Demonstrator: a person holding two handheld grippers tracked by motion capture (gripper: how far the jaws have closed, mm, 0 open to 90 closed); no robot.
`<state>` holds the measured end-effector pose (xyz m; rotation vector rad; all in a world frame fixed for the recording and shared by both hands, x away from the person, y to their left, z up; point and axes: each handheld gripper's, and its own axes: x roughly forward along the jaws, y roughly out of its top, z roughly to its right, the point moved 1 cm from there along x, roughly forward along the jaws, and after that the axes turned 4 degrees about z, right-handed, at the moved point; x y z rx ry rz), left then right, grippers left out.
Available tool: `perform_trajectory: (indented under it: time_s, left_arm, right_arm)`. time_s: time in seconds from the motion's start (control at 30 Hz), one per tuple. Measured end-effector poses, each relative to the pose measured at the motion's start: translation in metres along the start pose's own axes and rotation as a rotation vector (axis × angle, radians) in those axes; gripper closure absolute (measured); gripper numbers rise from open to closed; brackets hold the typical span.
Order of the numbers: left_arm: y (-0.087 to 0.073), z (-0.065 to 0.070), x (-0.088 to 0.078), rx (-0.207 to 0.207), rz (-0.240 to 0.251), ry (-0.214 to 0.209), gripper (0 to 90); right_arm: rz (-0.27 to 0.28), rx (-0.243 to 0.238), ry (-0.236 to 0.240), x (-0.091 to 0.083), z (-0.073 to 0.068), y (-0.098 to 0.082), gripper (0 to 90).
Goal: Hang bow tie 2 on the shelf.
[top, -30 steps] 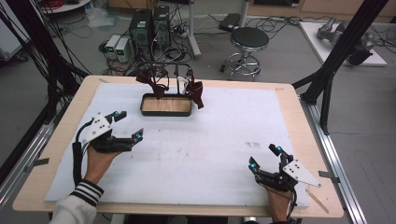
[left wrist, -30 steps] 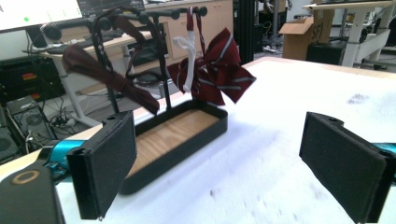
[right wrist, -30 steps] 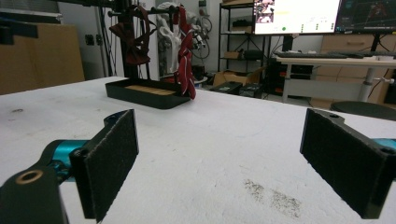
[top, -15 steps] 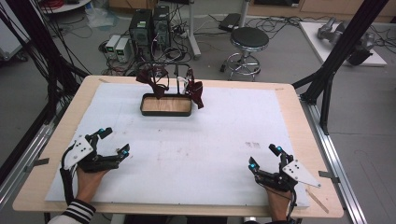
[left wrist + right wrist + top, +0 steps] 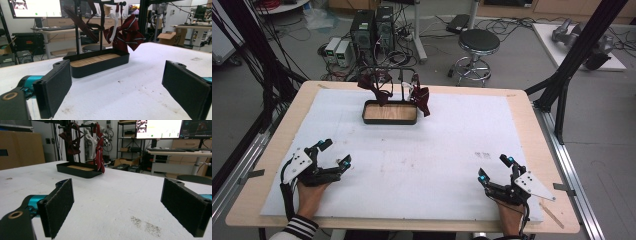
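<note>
Both hand-held grippers sat at the near edge of the worktop [image 5: 452, 165]: left hand-held gripper [image 5: 334, 155] and right hand-held gripper [image 5: 494, 168] w/ jaws wide apart, holding nothing. Dark red bow ties [image 5: 421, 99] hung on the rack [image 5: 402, 82] over the black tray [image 5: 390, 113], far side, well apart. Looked like an idle step; next move probably needs a long reach fwd.

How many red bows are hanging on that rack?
2. One bow hangs at the rack's left end, the other bow at its right end, drooping past the tray. More may hide behind.
</note>
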<state>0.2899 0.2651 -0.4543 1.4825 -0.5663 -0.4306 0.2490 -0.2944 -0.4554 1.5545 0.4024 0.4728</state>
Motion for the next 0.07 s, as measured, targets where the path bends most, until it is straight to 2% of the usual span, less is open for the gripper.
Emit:
perform_trajectory:
  time_s: [0.07]
  left_arm:
    - [-0.0001,0.0007,-0.0007,0.005,0.008,0.004,9.5]
  right_arm:
    - [0.001,-0.009,0.0,0.0001,-0.0004,0.0,10.5]
